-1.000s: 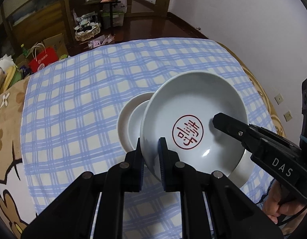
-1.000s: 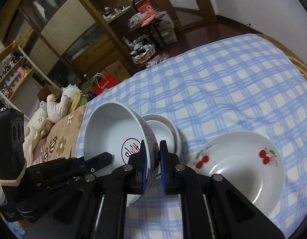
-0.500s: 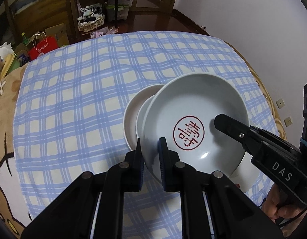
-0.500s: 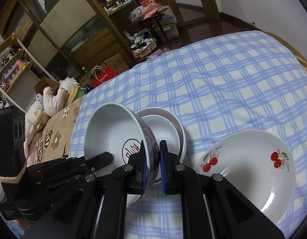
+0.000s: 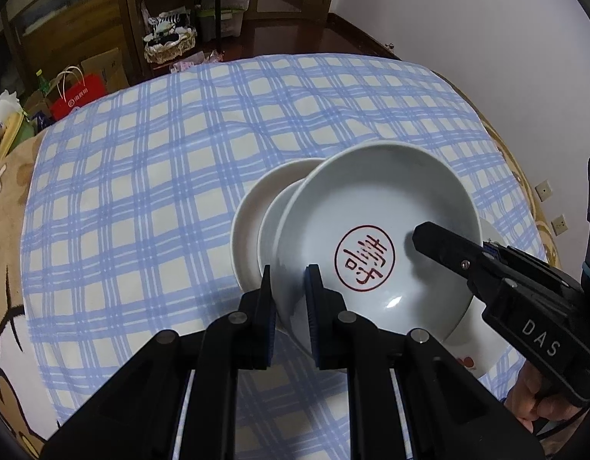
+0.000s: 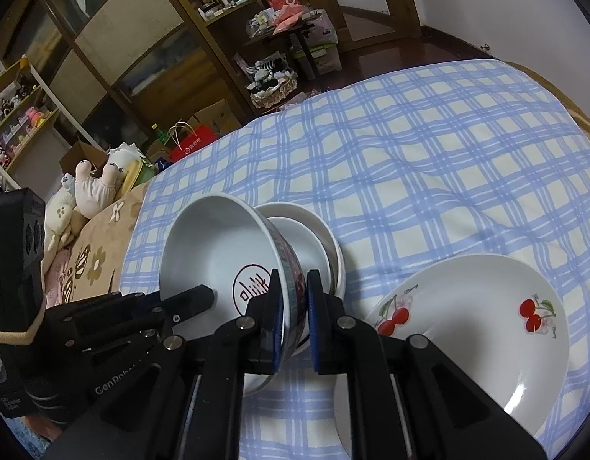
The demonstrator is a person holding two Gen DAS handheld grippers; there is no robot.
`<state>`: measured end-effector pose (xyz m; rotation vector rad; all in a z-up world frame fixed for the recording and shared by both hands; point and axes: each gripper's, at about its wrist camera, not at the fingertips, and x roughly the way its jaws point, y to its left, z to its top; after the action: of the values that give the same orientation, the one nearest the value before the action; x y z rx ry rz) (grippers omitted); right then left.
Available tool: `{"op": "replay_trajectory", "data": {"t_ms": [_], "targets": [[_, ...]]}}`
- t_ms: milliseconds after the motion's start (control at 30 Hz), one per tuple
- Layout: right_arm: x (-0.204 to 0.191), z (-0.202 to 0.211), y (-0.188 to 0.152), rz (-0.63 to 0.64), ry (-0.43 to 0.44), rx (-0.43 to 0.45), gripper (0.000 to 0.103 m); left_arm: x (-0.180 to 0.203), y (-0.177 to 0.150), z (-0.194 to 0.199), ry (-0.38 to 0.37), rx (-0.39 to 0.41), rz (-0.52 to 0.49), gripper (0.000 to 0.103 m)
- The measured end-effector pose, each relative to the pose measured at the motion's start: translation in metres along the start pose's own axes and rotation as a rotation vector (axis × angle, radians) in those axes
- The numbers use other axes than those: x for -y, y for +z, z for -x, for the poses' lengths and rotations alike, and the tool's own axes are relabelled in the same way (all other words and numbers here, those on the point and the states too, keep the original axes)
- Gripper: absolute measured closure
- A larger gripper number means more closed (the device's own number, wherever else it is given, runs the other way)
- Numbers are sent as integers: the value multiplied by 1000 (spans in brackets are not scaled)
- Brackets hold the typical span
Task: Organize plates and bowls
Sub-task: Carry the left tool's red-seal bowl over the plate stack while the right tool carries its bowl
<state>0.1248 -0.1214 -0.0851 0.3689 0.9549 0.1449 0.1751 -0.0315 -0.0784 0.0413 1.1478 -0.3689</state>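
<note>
A large white bowl (image 5: 375, 245) with a red seal character inside and a patterned outside (image 6: 291, 264) hangs tilted just above the table, held from both sides. My left gripper (image 5: 289, 287) is shut on its near rim. My right gripper (image 6: 293, 287) is shut on the opposite rim, and it shows in the left wrist view as a black finger (image 5: 433, 237) inside the bowl. The left gripper (image 6: 195, 299) shows at the bowl's left in the right wrist view. Behind the bowl sit two nested small white bowls (image 6: 310, 241) (image 5: 256, 226), partly hidden. A cherry-patterned plate (image 6: 471, 322) (image 5: 471, 349) lies to the right.
The round table (image 5: 141, 176) carries a blue checked cloth with bare cloth beyond the dishes. A brown patterned blanket (image 6: 92, 260) and soft toys (image 6: 92, 188) lie at the left. Shelves, boxes and a red bag (image 5: 74, 94) stand on the floor behind. A hand (image 5: 525, 395) holds the right gripper.
Both grippers have sunk a little toward the table with the large bowl between them. The nested small bowls and the cherry plate have stayed in place.
</note>
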Motion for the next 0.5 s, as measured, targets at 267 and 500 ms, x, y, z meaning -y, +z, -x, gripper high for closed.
{"op": "replay_trajectory", "data": {"t_ms": [267, 500], "targets": [[1, -4, 0, -9, 14, 10, 91, 1, -2, -4, 8, -14, 4, 88], [6, -8, 2, -31, -1, 16, 91, 3, 4, -14, -2, -32, -18, 89]]}}
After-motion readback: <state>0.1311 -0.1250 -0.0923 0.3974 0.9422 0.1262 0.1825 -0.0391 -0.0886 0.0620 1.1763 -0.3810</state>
